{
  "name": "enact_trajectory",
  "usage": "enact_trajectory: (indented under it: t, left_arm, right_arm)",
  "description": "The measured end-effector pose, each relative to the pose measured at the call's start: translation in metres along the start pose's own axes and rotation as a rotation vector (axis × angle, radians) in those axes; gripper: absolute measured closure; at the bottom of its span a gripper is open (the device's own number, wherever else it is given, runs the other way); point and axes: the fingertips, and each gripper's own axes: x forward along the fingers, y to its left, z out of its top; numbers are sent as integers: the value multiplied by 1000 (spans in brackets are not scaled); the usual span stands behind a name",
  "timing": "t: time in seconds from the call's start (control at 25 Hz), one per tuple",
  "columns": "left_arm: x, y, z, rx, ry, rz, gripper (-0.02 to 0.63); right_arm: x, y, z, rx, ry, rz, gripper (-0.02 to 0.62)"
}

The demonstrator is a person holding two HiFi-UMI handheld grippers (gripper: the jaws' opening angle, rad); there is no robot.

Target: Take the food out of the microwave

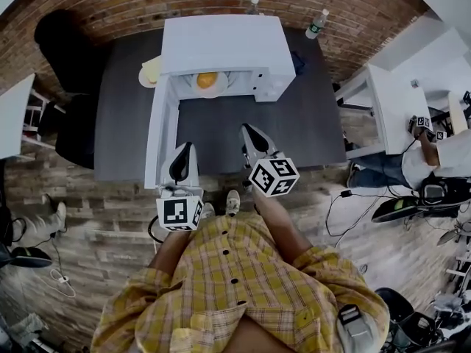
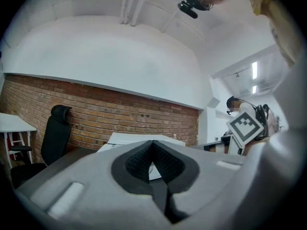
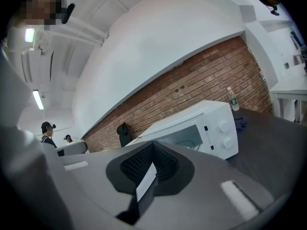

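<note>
- Red brick wall (image 1: pixel 110 6) at the back, with a dark grey flat counter (image 1: pixel 294 138) in front of it.
- White box-shaped microwave oven (image 1: pixel 221 46) set at the far edge of the counter, close to the wall.
- White microwave door (image 1: pixel 160 131) swung wide open to the left, leaving the cavity clear for reaching in.
- Round orange-yellow food (image 1: pixel 207 80) on a pale round plate (image 1: pixel 212 90), sitting just inside the cavity mouth and not yet taken out.
- Left claw (image 1: pixel 181 164) held level, just beside the free end of the open door.
- Jaws pressed together, nothing between them.
- Contact with the door impossible to tell; probably parked there to keep the door from swinging back.
- Right claw (image 1: pixel 254 140) over bare counter in front of the cavity, tipped slightly down toward the opening and well apart from the plate.
- Jaws closed tight, holding nothing.
- Likely step: approach to the plate. Right jaws need to open before taking the thin plate rim.
- Risk: food sliding off if the plate tilts on the way out.
- Clear plastic bottle (image 1: pixel 316 22) at the counter's back right corner, out of the way.
</note>
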Motion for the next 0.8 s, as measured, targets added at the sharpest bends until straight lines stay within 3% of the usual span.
enact_trajectory:
  t: [0.32,0.64,0.8]
  left_arm:
    - [11,-1,-2,19,5,34,611]
    - [16,8,-8,31,16,68,611]
    - [17,9,-11,47,30,69,611]
  right_arm:
    - [39,-23,-14,127,36,99,601]
    - [81,-60,-61,413,115,132,601]
    - [97,-69,-78,576,120,147,569]
